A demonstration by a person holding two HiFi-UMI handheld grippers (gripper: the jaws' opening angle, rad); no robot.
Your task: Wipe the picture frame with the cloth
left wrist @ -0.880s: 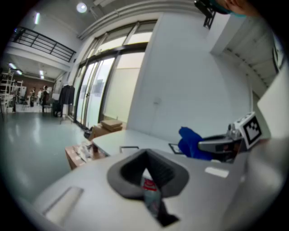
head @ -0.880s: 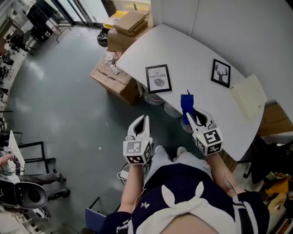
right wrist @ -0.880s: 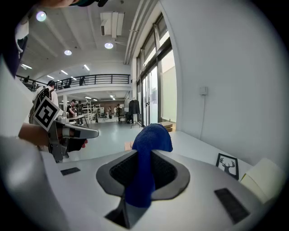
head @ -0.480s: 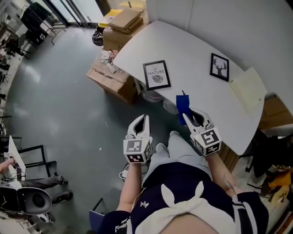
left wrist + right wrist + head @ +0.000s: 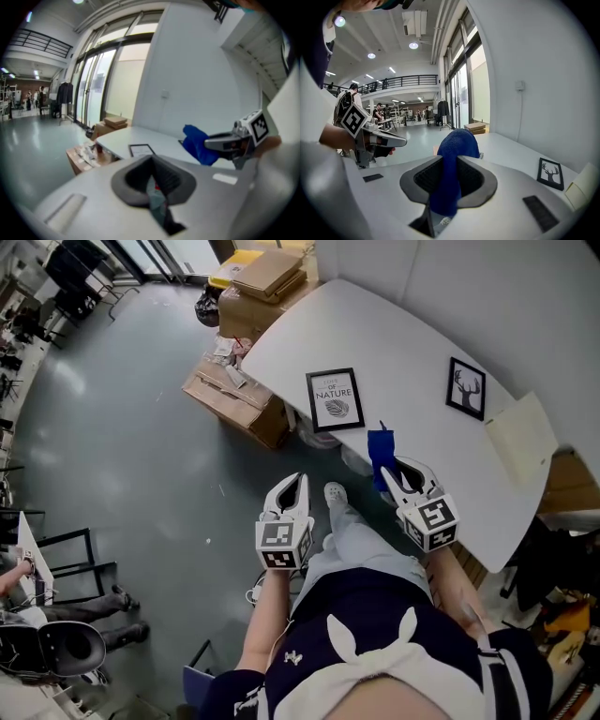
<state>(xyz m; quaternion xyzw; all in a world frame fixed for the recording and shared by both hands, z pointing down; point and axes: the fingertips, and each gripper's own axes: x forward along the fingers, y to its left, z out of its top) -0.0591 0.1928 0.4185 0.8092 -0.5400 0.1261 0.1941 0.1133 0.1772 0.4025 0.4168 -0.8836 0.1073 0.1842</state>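
Observation:
A black-framed picture frame with "NATURE" print lies flat near the front edge of the white table; it also shows in the left gripper view. A second frame, the deer frame, lies farther right. My right gripper is shut on a blue cloth, which hangs over the table's front edge, short of the NATURE frame. The cloth fills the right gripper. My left gripper is shut and empty, off the table over the floor.
Cardboard boxes sit on the floor left of the table, with more boxes behind. A beige flat board lies at the table's right end. A white wall backs the table. A dark chair stands at lower left.
Both grippers keep nearly the same pose, cloth still held. The person's foot has stepped forward between the grippers, and the view has shifted slightly.

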